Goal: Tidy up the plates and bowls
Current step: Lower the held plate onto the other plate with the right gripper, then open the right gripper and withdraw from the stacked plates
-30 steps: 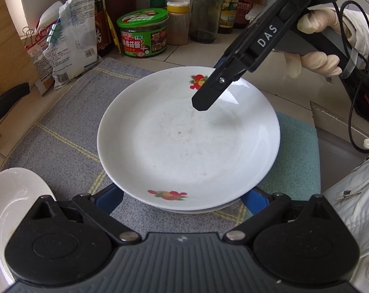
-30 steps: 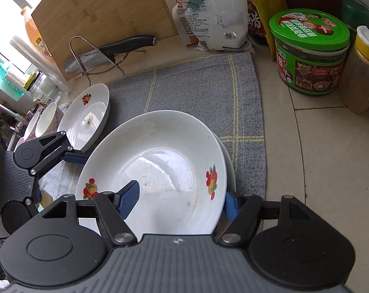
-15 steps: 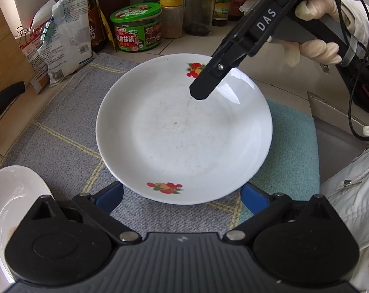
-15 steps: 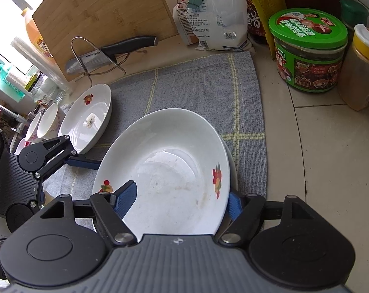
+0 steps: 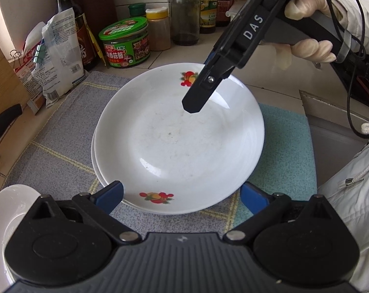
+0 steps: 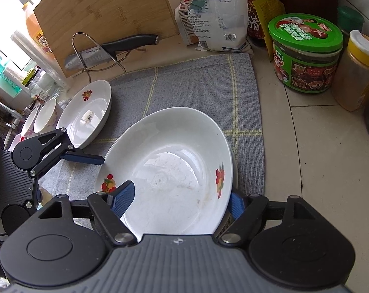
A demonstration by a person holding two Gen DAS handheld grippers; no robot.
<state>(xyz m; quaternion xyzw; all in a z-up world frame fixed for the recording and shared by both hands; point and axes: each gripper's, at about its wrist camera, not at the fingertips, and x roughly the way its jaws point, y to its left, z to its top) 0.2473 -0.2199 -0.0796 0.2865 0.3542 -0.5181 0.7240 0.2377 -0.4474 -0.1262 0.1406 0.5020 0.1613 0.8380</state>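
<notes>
A white plate (image 5: 179,146) with fruit motifs lies on a second white plate (image 5: 95,156), both on a grey cloth (image 5: 62,131). In the right wrist view the top plate (image 6: 174,171) has its near rim between the fingers of my right gripper (image 6: 179,200). Those jaws are opening: one blue pad hangs over the plate's inside, the other stands outside the rim, and neither presses. My left gripper (image 5: 182,195) is wide open, its fingers standing apart from the opposite rim. Its left finger (image 6: 86,158) shows beside the plate.
A third plate (image 6: 86,114) and white bowls (image 6: 46,114) sit at the cloth's left edge. A knife on a wire rack (image 6: 111,51), a cutting board (image 6: 99,12), bags, a green-lidded jar (image 6: 306,53) and bottles line the back. A teal cloth (image 5: 286,158) lies near the counter's edge.
The right gripper's fingers have spread apart around the plate's rim. The top plate has shifted and now sits offset on the lower plate. The left gripper has barely moved.
</notes>
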